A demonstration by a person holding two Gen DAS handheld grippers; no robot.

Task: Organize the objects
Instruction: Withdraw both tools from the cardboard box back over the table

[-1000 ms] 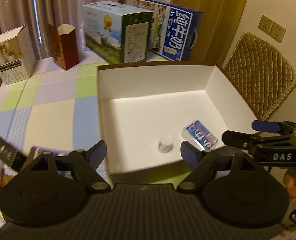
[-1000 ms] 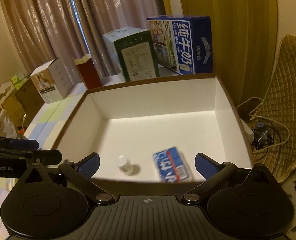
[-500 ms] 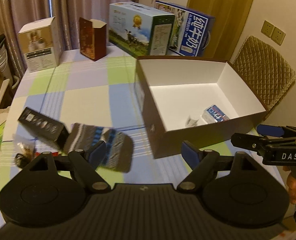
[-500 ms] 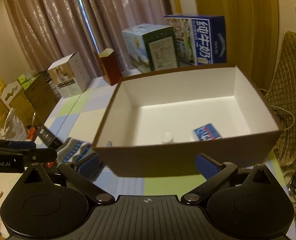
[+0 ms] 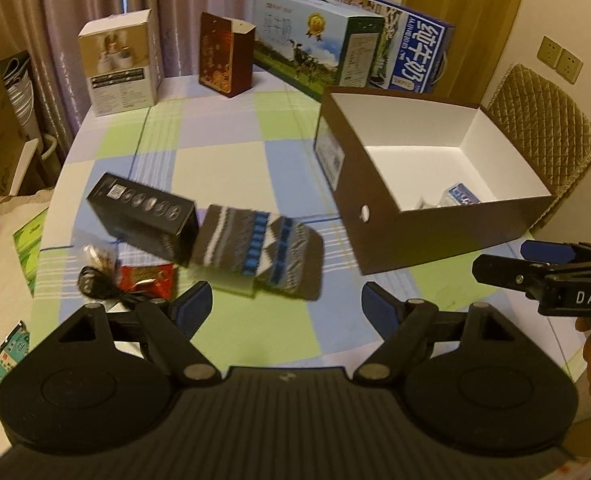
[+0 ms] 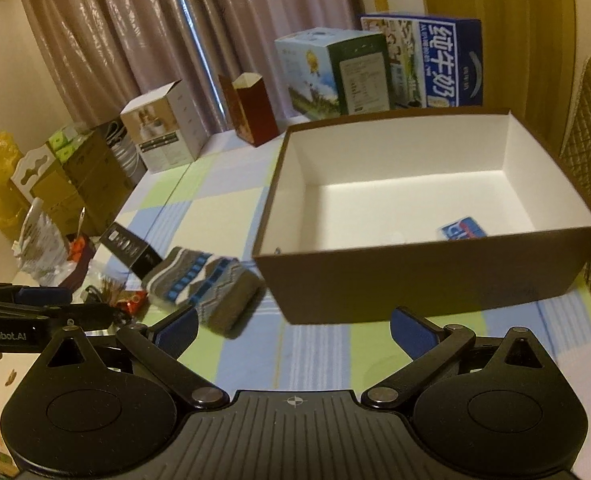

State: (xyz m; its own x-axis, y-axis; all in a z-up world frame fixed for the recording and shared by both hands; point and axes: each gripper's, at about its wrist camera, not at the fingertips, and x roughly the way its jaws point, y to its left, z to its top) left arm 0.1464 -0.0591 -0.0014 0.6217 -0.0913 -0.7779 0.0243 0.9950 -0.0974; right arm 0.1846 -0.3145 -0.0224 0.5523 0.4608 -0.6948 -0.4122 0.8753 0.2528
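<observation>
A brown box with a white inside (image 5: 379, 208) (image 6: 415, 280) stands on the checked tablecloth. In it lie a blue packet (image 5: 462, 194) (image 6: 461, 229) and a small white bottle (image 5: 425, 203), partly hidden by the wall. Left of the box lie a grey and blue patterned sock (image 5: 261, 250) (image 6: 205, 284), a black carton (image 5: 143, 216) (image 6: 131, 250), a red wrapper (image 5: 147, 278) and a black cord (image 5: 95, 284). My left gripper (image 5: 285, 310) is open above the near table, close to the sock. My right gripper (image 6: 293, 326) is open before the box's front wall.
Along the far edge stand a white carton (image 5: 119, 64), a dark red box (image 5: 225, 56), a green milk case (image 5: 315, 48) and a blue milk case (image 5: 411, 58). A quilted chair (image 5: 543, 120) is at the right. Clutter sits off the table's left side.
Both grippers have pulled back from over the box toward the near table edge. The left view swung left, bringing the sock, black carton and small items into sight.
</observation>
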